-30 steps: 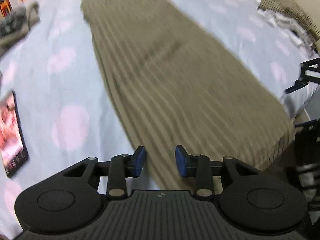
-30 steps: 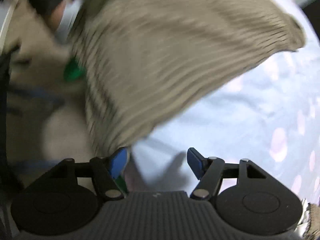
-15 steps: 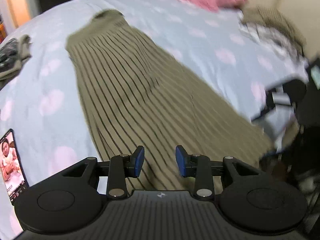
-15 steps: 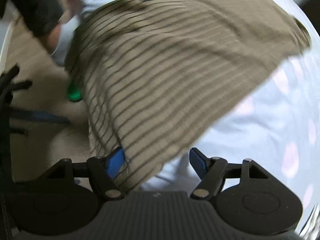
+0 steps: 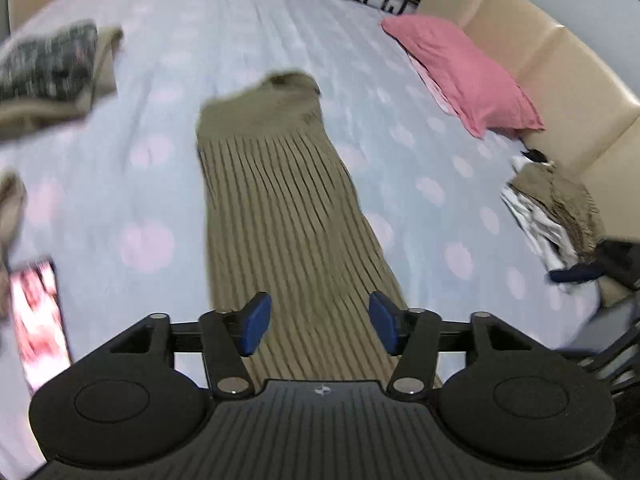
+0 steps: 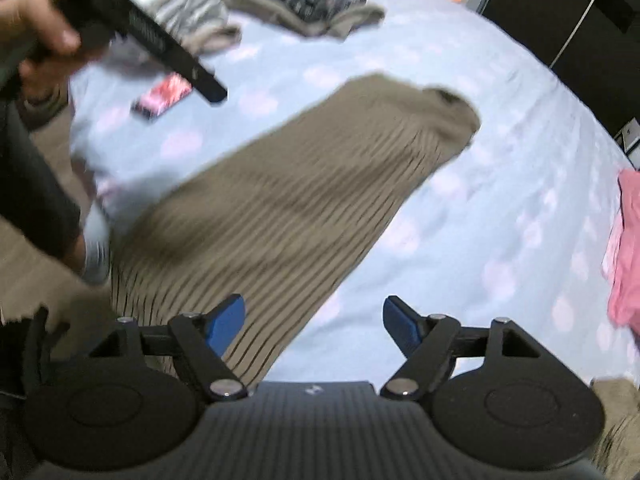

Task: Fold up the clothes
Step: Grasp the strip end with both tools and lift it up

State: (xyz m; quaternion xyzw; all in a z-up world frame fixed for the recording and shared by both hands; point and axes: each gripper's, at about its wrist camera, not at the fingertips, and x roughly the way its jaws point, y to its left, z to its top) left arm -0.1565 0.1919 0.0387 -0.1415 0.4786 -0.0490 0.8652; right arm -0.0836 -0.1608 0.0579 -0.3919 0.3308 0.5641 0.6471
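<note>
1. Olive ribbed knit is filling the left wrist view: the dress (image 5: 280, 216) is lying stretched lengthwise on the pale blue bedsheet (image 5: 400, 92), its neck end at the far side and its hem running near, under the tool
2. In that same view the left gripper (image 5: 320, 326) is hovering over the near part of the dress with its blue pads (image 5: 254, 324) spreading apart and nothing between them, so the cloth is lying free
3. A phone (image 5: 38, 320) is lying lit at the near left, and folded garments (image 5: 52, 76) are sitting at the far left; a wide sweep of the hem is likely to be dragging either one along
4. A pink pillow (image 5: 464, 76) and a loose heap of clothes (image 5: 556, 208) are lying to the right, well apart from the dress
5. In the right wrist view the right gripper (image 6: 314, 326) is opening wide over the near right edge of the dress (image 6: 280, 208), holding nothing, while a person's hand (image 6: 38, 40) is carrying the left tool at the far left
6. The hem seems to be hanging over the near edge of the bed, so the knit is at risk of sliding off
7. Both views are blurring, so a hurried pinch is risking catching one layer or the sheet and folding crookedly
</note>
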